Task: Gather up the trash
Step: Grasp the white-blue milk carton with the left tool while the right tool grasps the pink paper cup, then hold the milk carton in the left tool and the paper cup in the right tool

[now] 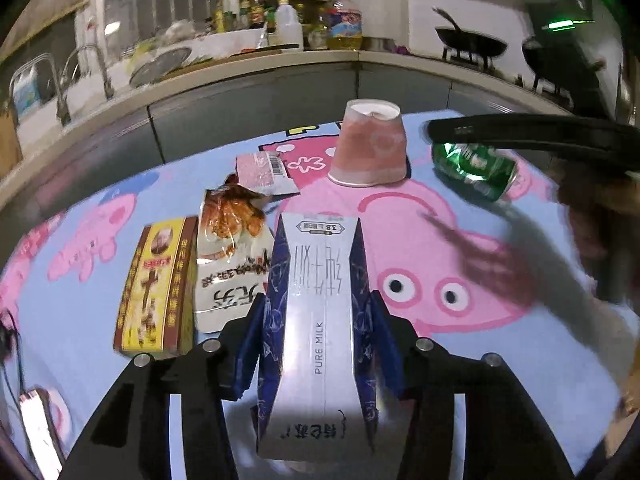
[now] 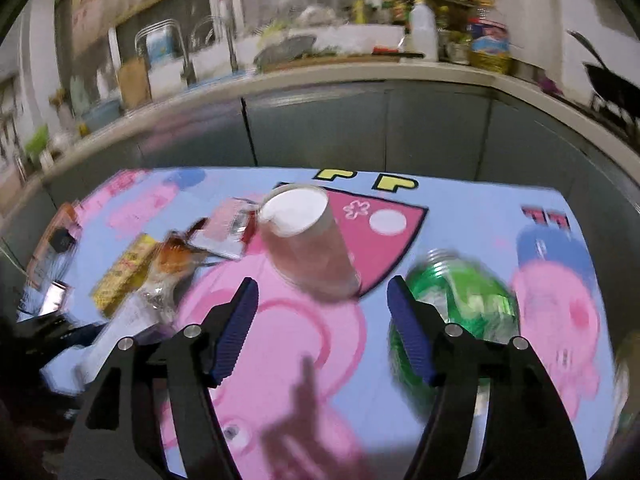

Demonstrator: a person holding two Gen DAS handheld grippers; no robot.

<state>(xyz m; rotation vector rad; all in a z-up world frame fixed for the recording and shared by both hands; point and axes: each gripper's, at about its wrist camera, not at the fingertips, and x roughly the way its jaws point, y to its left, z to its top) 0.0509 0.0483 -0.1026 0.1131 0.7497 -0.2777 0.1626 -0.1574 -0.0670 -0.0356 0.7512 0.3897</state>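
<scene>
A white and blue milk carton (image 1: pixel 320 280) marked PURE MILK lies lengthwise between the blue pads of my left gripper (image 1: pixel 318 300), which is shut on its sides. Beyond it an upturned pink paper cup (image 1: pixel 370 148) stands on the cartoon tablecloth (image 1: pixel 540 360). A crushed green can (image 1: pixel 476 168) lies to its right. In the right wrist view my right gripper (image 2: pixel 323 284) is open over the cloth with nothing between its pads. The cup (image 2: pixel 304 240) is just ahead of it, and the can (image 2: pixel 472 300) lies behind its right finger.
Left of the carton lie a white snack wrapper (image 1: pixel 228 256), a yellow and brown box (image 1: pixel 156 288) and a pink wrapper (image 1: pixel 260 168). A kitchen counter (image 1: pixel 280 68) with bottles and a sink runs behind the table. A black wok (image 1: pixel 472 44) sits at the back right.
</scene>
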